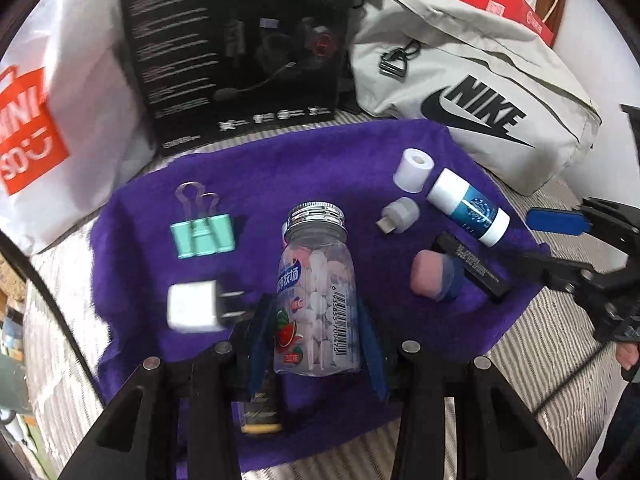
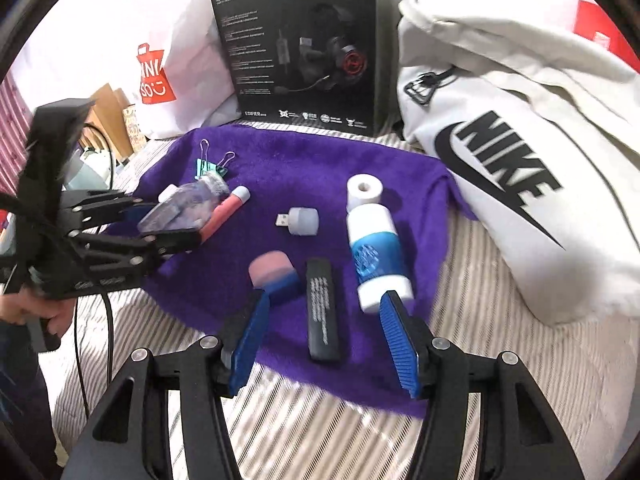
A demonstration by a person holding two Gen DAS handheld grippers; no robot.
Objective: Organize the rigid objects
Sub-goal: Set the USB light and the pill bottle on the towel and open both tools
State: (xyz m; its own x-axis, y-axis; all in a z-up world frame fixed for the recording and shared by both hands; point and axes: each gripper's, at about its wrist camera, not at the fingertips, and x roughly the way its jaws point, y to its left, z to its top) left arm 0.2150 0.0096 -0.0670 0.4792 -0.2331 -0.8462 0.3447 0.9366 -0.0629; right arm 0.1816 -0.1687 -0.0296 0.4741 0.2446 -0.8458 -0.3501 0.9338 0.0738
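Note:
A clear candy bottle (image 1: 316, 292) with a silver cap is clamped between the blue pads of my left gripper (image 1: 316, 344), over the purple towel (image 1: 320, 160); from the right wrist the bottle (image 2: 180, 212) looks tilted in the left gripper (image 2: 172, 220). My right gripper (image 2: 324, 340) stands open at the towel's near edge, with a black stick (image 2: 322, 312) lying between its fingers. A pink-and-blue eraser (image 2: 274, 274) lies by its left pad, and a blue-and-white tube (image 2: 378, 260) by its right pad. A teal binder clip (image 1: 204, 234) and a white charger plug (image 1: 196, 312) lie on the left.
A white roll (image 2: 362, 192), a grey USB light (image 2: 300, 220) and a pink tube (image 2: 226, 210) also lie on the towel. Behind stand a black headset box (image 2: 304, 48), a Nike bag (image 2: 520, 152) and a white shopping bag (image 1: 60, 112). Striped bedding (image 2: 360, 440) surrounds the towel.

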